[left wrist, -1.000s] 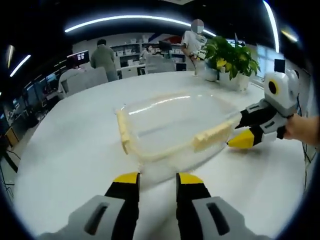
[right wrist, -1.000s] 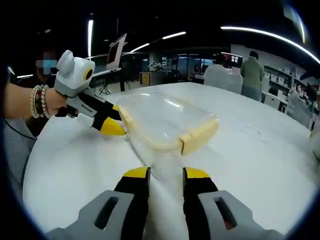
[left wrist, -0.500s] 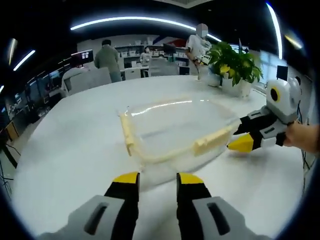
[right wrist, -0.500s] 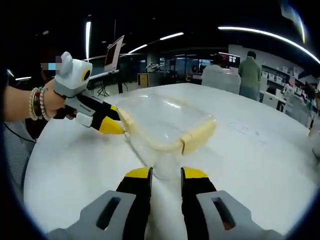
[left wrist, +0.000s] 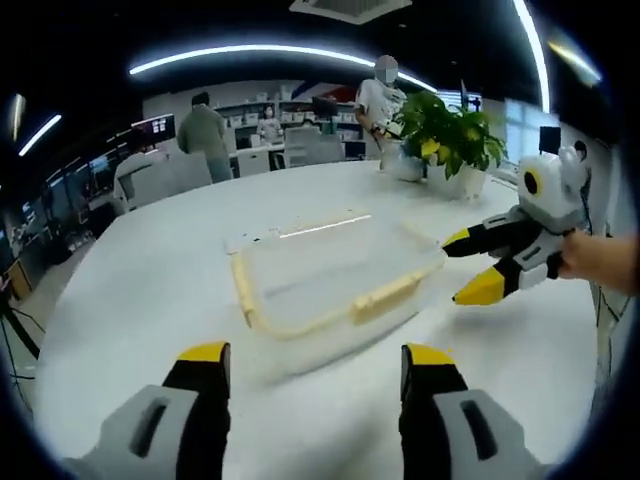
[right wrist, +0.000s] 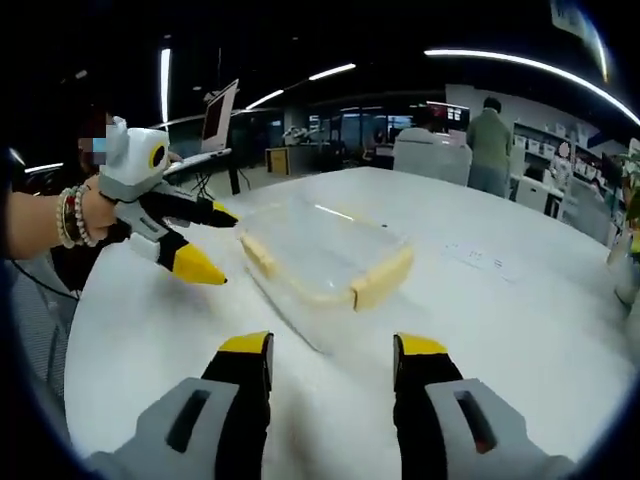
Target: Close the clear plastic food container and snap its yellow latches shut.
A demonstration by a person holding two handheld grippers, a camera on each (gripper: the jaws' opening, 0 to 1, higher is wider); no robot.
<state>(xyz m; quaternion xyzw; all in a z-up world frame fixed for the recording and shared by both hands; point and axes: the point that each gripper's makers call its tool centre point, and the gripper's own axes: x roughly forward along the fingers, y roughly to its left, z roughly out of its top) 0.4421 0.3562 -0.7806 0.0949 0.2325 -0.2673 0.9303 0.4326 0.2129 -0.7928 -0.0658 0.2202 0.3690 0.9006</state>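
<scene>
clear plastic food container (left wrist: 335,275) sits flat on the white table (left wrist: 150,270), lid already on it by the look of things, pale yellow latches (right wrist: 380,280) along the edges. in the right gripper view it lies just ahead of the jaws, roughly mid-table.

left gripper (left wrist: 315,365) has its jaws spread wide, nothing between them, hanging back from the near edge of the box. right gripper (right wrist: 330,350) is the same: splayed, empty, clear of the container. each one shows up in the other's view too, off to the side of the box and not touching it.

what could go wrong from here: the box is light and the tabletop looks slick, so pushing a latch down from one side would probably just scoot the whole thing away unless the other gripper braces it. also if the lid isn't seated square, a latch may not catch. whether any latch is already snapped can't be told.

no readable brand, label or writing anywhere on the container or table.
</scene>
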